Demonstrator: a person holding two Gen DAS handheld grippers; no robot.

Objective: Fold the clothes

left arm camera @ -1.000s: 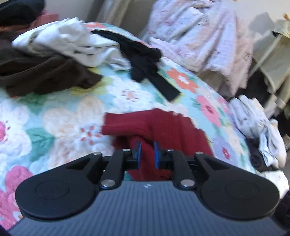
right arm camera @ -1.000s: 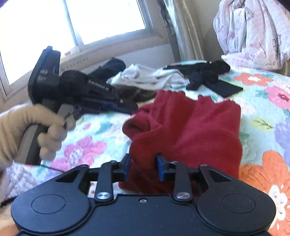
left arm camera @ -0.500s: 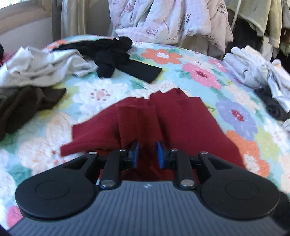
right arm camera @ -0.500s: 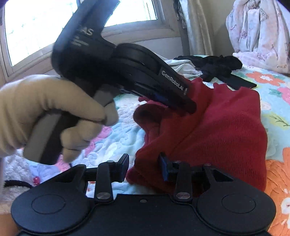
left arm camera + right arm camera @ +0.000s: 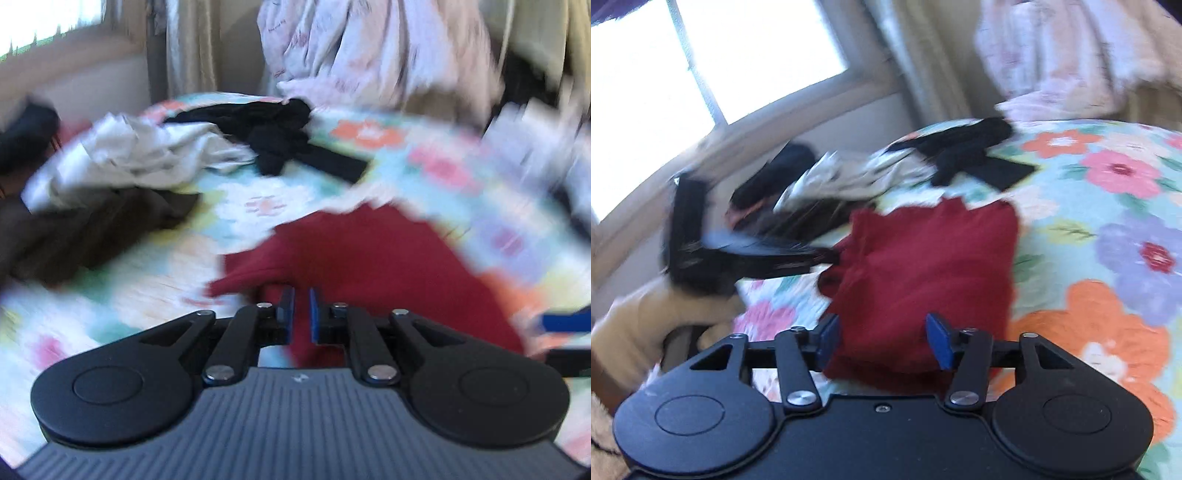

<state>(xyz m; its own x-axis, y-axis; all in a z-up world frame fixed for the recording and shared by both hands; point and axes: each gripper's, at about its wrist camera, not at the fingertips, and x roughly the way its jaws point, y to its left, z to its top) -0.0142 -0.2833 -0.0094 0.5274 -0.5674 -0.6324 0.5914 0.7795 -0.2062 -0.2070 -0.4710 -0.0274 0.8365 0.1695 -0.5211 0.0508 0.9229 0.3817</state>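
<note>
Both tongs are angled down over the bed (image 5: 1108, 229). Left tongs (image 5: 301, 315) are pinched on the red garment's (image 5: 923, 258) edge; right tongs (image 5: 882, 341) are opening, garment between them, untouched.

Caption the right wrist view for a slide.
Right gripper opening over a folded dark red garment on the floral bedspread.

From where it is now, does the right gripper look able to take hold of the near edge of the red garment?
Probably yes. The right gripper is opening, its pads either side of the red garment, and nothing lies between. The left gripper pinches the same garment further left.
</note>
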